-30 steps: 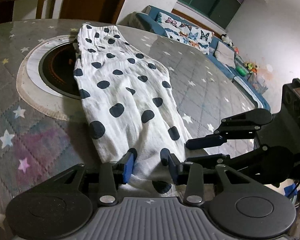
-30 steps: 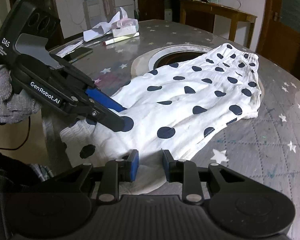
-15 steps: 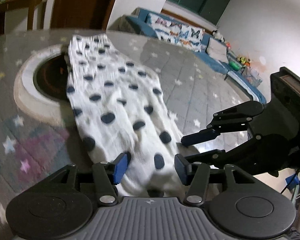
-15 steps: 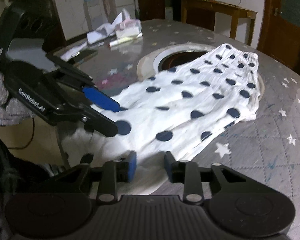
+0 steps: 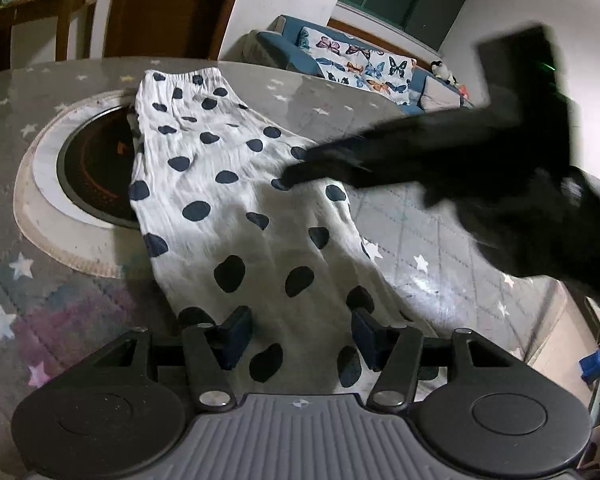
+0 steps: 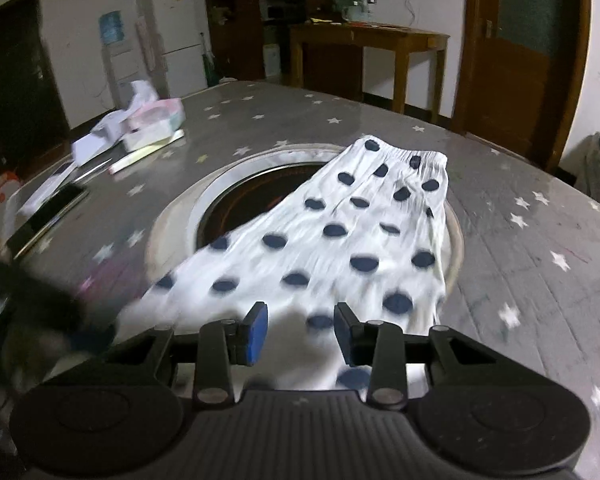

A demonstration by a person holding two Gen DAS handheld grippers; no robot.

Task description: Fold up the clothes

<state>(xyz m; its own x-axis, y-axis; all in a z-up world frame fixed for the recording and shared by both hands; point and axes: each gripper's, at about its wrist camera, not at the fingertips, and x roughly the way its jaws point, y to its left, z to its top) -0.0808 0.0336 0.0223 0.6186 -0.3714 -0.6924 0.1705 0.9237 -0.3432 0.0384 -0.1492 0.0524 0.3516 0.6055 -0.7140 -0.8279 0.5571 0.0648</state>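
Observation:
A white garment with dark blue dots [image 5: 236,208] lies lengthwise on the round table, its elastic waistband at the far end, partly over the central cooktop. It also shows in the right wrist view [image 6: 340,248]. My left gripper [image 5: 298,336] is open, its jaws on either side of the near hem, with cloth between them. My right gripper [image 6: 302,330] is open above the garment's middle; in the left wrist view it shows as a blurred black shape [image 5: 440,156] reaching over the cloth.
The table has a grey star-patterned cover [image 6: 520,248] and a round recessed cooktop [image 5: 96,176]. A tissue pack, papers and a phone [image 6: 52,208] lie at its far left side. A sofa [image 5: 360,64] stands beyond the table edge.
Both grippers opened wider. The right gripper lifted off the hem and swung forward over the garment's middle. The left gripper stayed at the near hem.

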